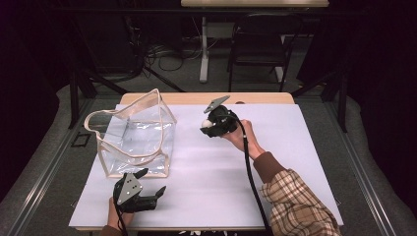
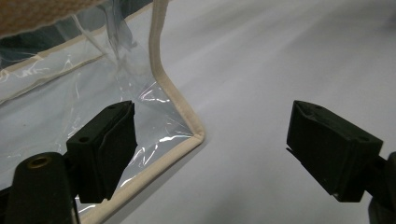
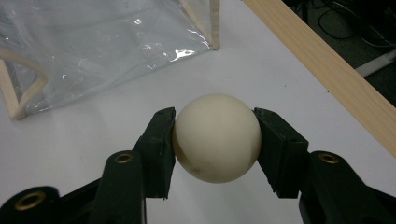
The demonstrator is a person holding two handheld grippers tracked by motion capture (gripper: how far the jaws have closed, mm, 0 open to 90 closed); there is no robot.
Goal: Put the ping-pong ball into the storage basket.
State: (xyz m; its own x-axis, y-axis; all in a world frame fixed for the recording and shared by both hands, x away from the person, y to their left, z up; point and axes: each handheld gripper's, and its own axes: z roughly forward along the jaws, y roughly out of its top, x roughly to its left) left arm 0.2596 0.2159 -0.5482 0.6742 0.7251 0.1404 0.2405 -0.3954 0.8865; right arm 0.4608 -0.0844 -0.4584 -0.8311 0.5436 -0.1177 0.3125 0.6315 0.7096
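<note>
Both tongs sit over a white sheet (image 1: 206, 172) that covers the wooden table (image 1: 265, 98), the left gripper (image 1: 150, 186) at the near edge and the right gripper (image 1: 208, 124) farther in, toward the far side. Standing on the sheet just beyond the left gripper, and off to the left of the right one, is a clear plastic bag (image 1: 135, 137) with cream trim, upright, its top open. In the left gripper view the bag's bottom corner (image 2: 198, 135) lies just ahead, between the two jaws but nearer the left one; those jaws are spread wide with nothing between them. A plaid sleeve (image 1: 295, 201) leads to the hand (image 1: 241, 135) on the right gripper. The right gripper's jaws are closed against both sides of a cream ball (image 3: 216, 137), which is pinched between them and lifted above the sheet, with the bag beyond it and the table's wooden edge (image 3: 327, 65) off to the right.
</note>
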